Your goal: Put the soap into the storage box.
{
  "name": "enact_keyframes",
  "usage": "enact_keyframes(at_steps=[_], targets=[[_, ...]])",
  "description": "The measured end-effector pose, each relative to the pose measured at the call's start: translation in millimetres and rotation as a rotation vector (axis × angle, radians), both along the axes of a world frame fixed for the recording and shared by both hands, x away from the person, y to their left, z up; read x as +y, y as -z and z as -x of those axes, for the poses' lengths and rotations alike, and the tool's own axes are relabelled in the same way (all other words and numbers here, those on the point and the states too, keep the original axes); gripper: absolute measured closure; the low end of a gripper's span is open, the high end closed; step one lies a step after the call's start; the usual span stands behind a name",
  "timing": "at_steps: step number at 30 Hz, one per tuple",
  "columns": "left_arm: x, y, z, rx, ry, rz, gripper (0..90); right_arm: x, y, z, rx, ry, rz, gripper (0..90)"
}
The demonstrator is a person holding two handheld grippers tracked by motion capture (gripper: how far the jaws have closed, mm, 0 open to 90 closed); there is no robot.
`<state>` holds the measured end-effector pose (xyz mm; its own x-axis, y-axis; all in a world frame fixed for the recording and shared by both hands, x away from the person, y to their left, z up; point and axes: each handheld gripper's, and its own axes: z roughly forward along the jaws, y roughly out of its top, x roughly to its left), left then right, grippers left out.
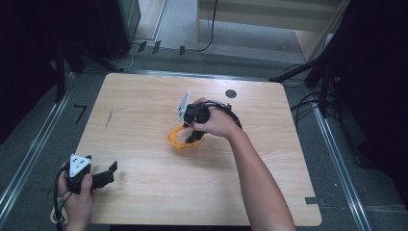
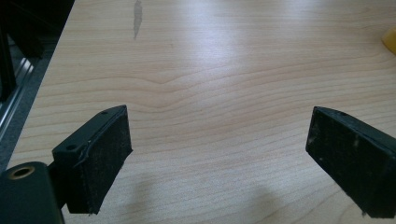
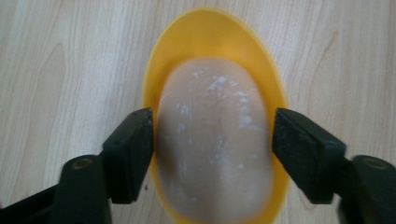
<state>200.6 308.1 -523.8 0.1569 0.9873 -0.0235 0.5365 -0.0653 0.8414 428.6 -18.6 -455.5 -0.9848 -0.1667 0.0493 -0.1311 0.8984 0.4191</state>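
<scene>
A yellow-orange bowl sits near the middle of the wooden table. My right gripper points down over it. Its two jaws press on the sides of a pale beige, smooth rounded lump, dusted with white, which is held over the bowl's hollow. My left gripper rests low at the table's front left corner. It stands open, and there is only bare wood between its pads. A yellow edge of the bowl shows at the far right of the left gripper view.
A small black round mark lies behind the bowl near the far edge. A dark streak marks the wood at the left. The front right corner has a notch. Dark stands and cables flank the table.
</scene>
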Motion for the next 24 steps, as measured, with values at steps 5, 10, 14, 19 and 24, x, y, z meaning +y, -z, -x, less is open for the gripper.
enact_keyframes(at_steps=[5,10,14,19,24], targets=[[0.0,0.0,0.1,-0.002,0.0,-0.001,7.2,-2.1,-1.6,-1.9,-0.013,0.026,0.002,28.1],[-0.1,0.0,0.0,-0.001,0.001,-0.002,7.2,-8.9,-3.9,-2.4,-0.007,0.051,-0.045,30.1],[-0.1,-0.1,0.0,0.0,0.0,-0.001,7.2,-14.0,-7.6,-2.9,-0.007,0.062,-0.068,30.6],[-0.7,0.1,0.0,-0.001,-0.001,-0.003,7.2,-20.4,-11.2,-1.0,-0.012,0.073,-0.081,30.8],[-1.0,0.0,-0.2,0.002,0.002,-0.009,7.2,-30.7,-12.1,1.8,-0.01,0.108,-0.107,27.8]])
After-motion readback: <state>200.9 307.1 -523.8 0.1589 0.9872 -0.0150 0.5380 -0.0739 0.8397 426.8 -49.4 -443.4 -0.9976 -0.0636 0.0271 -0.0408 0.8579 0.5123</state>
